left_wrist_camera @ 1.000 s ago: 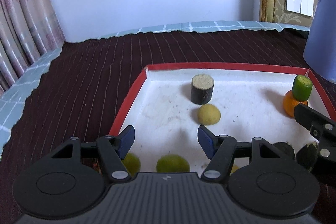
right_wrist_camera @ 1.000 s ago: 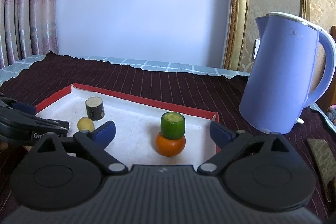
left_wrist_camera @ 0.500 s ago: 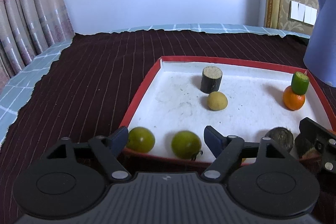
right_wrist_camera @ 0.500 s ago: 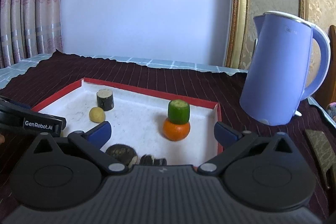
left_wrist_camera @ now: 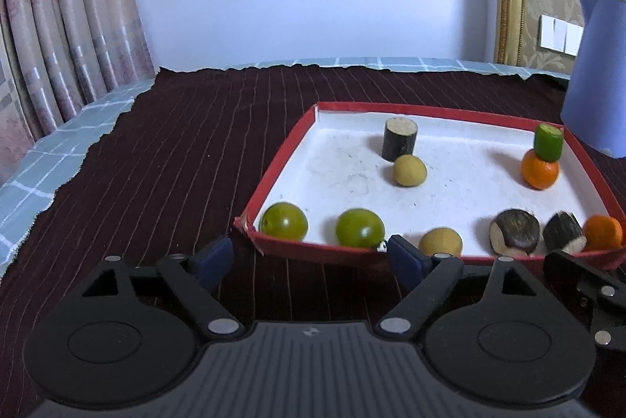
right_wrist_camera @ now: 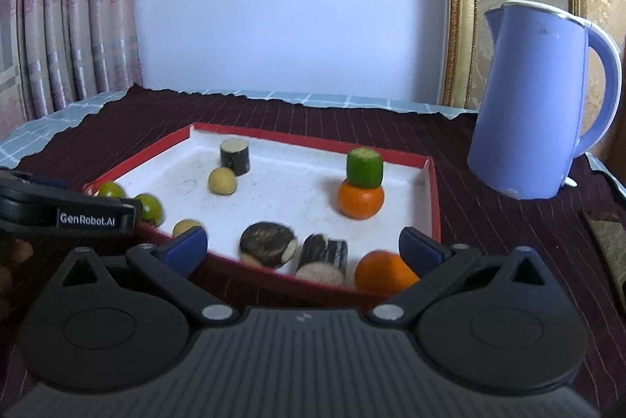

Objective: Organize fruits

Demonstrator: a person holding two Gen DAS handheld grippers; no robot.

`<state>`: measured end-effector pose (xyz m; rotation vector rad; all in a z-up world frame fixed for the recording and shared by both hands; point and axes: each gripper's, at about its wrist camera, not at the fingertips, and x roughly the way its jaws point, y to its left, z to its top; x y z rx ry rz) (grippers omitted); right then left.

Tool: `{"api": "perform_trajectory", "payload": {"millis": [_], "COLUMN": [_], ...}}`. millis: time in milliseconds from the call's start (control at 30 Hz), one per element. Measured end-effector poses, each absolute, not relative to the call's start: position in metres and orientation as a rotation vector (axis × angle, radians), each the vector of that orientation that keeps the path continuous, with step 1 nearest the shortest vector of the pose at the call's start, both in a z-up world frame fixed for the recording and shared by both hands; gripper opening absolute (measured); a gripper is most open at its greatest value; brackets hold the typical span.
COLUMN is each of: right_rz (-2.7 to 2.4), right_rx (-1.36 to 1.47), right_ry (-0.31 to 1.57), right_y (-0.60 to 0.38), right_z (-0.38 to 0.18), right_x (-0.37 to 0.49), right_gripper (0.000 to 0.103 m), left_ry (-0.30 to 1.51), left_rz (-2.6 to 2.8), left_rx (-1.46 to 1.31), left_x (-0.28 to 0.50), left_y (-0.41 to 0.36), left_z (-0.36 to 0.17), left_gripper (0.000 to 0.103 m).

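dark striped cloth (left_wrist_camera: 164, 159) covers the table. nearest, the left gripper (left_wrist_camera: 309, 257) and right gripper (right_wrist_camera: 303, 245) both hang wide apart with nothing between their fingers, just short of the red-rimmed tray (left_wrist_camera: 274, 167). along the tray's near edge lie two green fruits (left_wrist_camera: 283, 221), a yellow one (left_wrist_camera: 440, 241), two dark pieces (right_wrist_camera: 268, 244) and an orange (right_wrist_camera: 385, 273). farther in, a green cylinder (right_wrist_camera: 364, 167) sits atop another orange (right_wrist_camera: 360, 200). beyond stands a blue kettle (right_wrist_camera: 536, 105).
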<state>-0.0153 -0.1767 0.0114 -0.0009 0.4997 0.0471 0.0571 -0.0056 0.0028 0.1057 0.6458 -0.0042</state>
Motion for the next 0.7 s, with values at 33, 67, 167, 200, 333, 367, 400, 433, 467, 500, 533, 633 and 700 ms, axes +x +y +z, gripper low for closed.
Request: {"api": "perform_trajectory", "payload": {"millis": [33, 67, 167, 200, 333, 367, 400, 433, 467, 500, 533, 633, 700], "right_rz": [0.049, 0.052, 0.067, 0.075, 0.129, 0.144, 0.156, 0.169, 0.186, 0.203, 0.217, 0.227, 0.235], "right_rx": [0.0, 0.003, 0.006, 0.0, -0.077, -0.108, -0.132, -0.151, -0.16, -0.164, -0.171, -0.173, -0.147], "right_ry": [0.501, 0.502, 0.513, 0.522, 0.561, 0.567, 0.572, 0.579, 0.592, 0.606, 0.623, 0.668, 0.679], "right_y": [-0.176, -0.176, -0.174, -0.173, -0.162, -0.157, -0.154, -0.151, -0.148, -0.147, -0.145, -0.144, -0.147], "right_z": [0.011, 0.01, 0.008, 0.006, -0.002, -0.004, -0.007, -0.009, -0.011, -0.013, -0.016, -0.022, -0.023], "right_x": [-0.017, -0.02, -0.026, -0.027, -0.03, -0.03, -0.03, -0.03, -0.028, -0.027, -0.025, -0.022, -0.02], "right_gripper": [0.103, 0.103, 0.103, 0.103, 0.103, 0.103, 0.103, 0.103, 0.103, 0.103, 0.103, 0.103, 0.103], "left_ry": [0.647, 0.647, 0.659, 0.665, 0.697, 0.704, 0.711, 0.718, 0.722, 0.721, 0.713, 0.695, 0.684], "left_rz": [-0.004, -0.003, 0.001, 0.002, 0.0, 0.001, 0.001, 0.001, 0.002, 0.001, 0.0, 0.017, 0.024], "left_rx": [0.103, 0.1, 0.093, 0.09, 0.087, 0.086, 0.087, 0.088, 0.088, 0.087, 0.086, 0.091, 0.092], "left_x": [0.055, 0.053, 0.049, 0.048, 0.046, 0.045, 0.045, 0.045, 0.045, 0.044, 0.043, 0.041, 0.04], "left_y": [-0.005, -0.003, 0.0, 0.001, 0.005, 0.006, 0.007, 0.007, 0.008, 0.009, 0.01, 0.011, 0.011], "left_z": [0.002, 0.001, -0.003, -0.005, -0.016, -0.019, -0.021, -0.023, -0.026, -0.027, -0.028, -0.03, -0.032], "left_gripper": [0.086, 0.086, 0.086, 0.086, 0.086, 0.086, 0.086, 0.086, 0.086, 0.086, 0.086, 0.089, 0.091]}}
